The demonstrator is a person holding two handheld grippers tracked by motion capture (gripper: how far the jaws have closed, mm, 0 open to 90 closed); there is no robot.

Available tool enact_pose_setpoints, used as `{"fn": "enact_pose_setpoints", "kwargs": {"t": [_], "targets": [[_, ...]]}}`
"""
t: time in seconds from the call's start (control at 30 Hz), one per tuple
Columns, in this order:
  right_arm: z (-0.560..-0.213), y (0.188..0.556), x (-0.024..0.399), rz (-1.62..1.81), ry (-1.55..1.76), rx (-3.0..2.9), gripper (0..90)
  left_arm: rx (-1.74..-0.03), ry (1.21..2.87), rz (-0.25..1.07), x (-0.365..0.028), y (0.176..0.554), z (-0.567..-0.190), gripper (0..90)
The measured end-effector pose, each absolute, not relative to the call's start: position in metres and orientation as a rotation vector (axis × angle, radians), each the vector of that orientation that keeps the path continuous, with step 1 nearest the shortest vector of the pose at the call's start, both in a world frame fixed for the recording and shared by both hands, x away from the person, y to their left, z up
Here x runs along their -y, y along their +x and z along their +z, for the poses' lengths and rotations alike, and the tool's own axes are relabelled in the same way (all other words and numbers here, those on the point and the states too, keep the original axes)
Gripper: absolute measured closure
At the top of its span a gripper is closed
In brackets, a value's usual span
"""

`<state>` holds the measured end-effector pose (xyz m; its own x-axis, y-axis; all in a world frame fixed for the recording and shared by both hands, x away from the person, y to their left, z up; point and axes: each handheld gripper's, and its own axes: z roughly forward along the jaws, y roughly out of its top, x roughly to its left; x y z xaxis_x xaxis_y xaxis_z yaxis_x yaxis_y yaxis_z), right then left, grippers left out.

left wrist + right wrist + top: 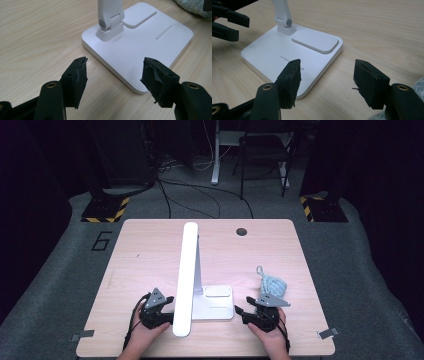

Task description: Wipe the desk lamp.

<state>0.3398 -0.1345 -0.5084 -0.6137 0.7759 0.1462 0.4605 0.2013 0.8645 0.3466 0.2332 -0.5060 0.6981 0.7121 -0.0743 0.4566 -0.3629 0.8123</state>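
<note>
A white desk lamp stands on the wooden table, its square base (216, 304) near the front edge and its long head bar (186, 275) reaching forward over it. My left gripper (171, 310) sits left of the base, open and low over the table, and the near corner of the base (140, 50) lies just beyond its jaws. My right gripper (242, 306) is right of the base (287, 55) and also open, with nothing between its fingers. A tied pale blue cloth bundle (272, 284) rests just behind the right gripper.
A round cable hole (241, 231) sits near the table's far edge. Beyond the table are a chair (264, 150), floor cables and two stand feet with yellow-black tape (105, 210). The other hand's gripper (227, 20) shows across the base.
</note>
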Motion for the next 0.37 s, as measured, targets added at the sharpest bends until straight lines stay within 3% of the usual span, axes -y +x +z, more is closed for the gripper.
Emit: {"fn": "enact_pose_setpoints", "kwargs": {"t": [0.37], "targets": [[-0.5093, 0.3408, 0.1377, 1.389, 1.197, -2.143, 38.6, -0.878, 2.043, 0.38, -0.2311, 0.3477, -0.507, 36.3]]}}
